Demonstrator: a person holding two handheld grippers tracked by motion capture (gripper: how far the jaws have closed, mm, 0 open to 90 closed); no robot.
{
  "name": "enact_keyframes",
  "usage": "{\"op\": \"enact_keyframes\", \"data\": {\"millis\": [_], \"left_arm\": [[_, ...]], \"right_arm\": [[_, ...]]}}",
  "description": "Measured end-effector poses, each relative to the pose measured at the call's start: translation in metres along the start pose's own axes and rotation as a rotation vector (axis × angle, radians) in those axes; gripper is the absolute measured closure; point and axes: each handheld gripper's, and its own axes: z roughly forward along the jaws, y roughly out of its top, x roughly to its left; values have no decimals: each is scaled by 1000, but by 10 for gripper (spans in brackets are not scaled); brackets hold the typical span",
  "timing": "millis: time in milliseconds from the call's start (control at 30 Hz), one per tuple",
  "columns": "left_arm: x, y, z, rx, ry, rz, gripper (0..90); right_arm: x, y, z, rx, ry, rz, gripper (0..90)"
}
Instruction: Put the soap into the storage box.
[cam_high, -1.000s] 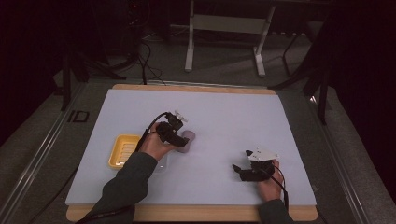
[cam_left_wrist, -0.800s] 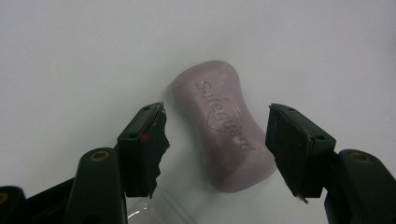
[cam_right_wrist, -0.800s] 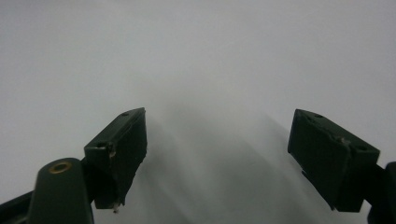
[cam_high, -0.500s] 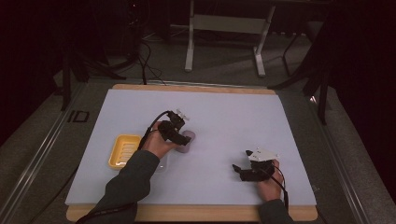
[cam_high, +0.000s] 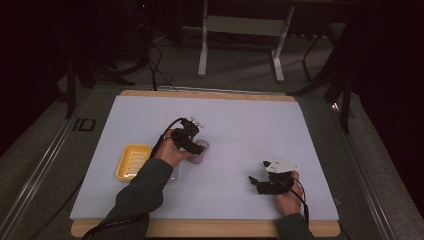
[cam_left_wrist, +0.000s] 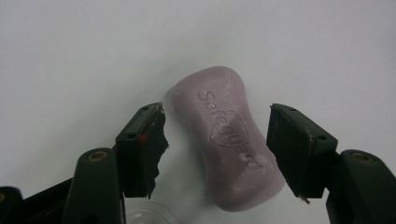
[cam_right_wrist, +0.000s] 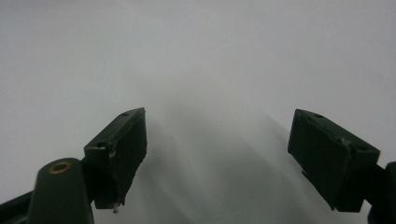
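The left gripper (cam_left_wrist: 217, 154) stands spread wide, and the pale purple soap bar (cam_left_wrist: 227, 142) lies on the white table (cam_left_wrist: 70, 56) between its fingers (cam_left_wrist: 140, 149), seemingly touching neither. Embossed on the bar is "Safeguard" over a shield. The right gripper (cam_right_wrist: 219, 158) is likewise released, with bare table between its fingers.

black jaws w/ brass screws, dk grey-green sleeves (cam_high: 142, 192).
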Motion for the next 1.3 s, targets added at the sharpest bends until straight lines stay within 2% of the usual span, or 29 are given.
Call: {"op": "enact_keyframes", "data": {"millis": [167,400,833,1100,1300], "left_arm": [[1,1,5,18,-7,-18,349],[-2,3,12,38,-15,-23,305],[-5,7,32,116,-14,-58,233],[-5,7,43,155,-4,-96,227],[-6,7,45,166,11,-82,263]], "right_arm": [[0,0,0,1,1,-3,192],[0,0,0,1,1,-3,191],[0,0,0,3,1,-6,190],[0,0,0,4,-1,-8,190],[0,0,1,6,-1,-9,190]]}}
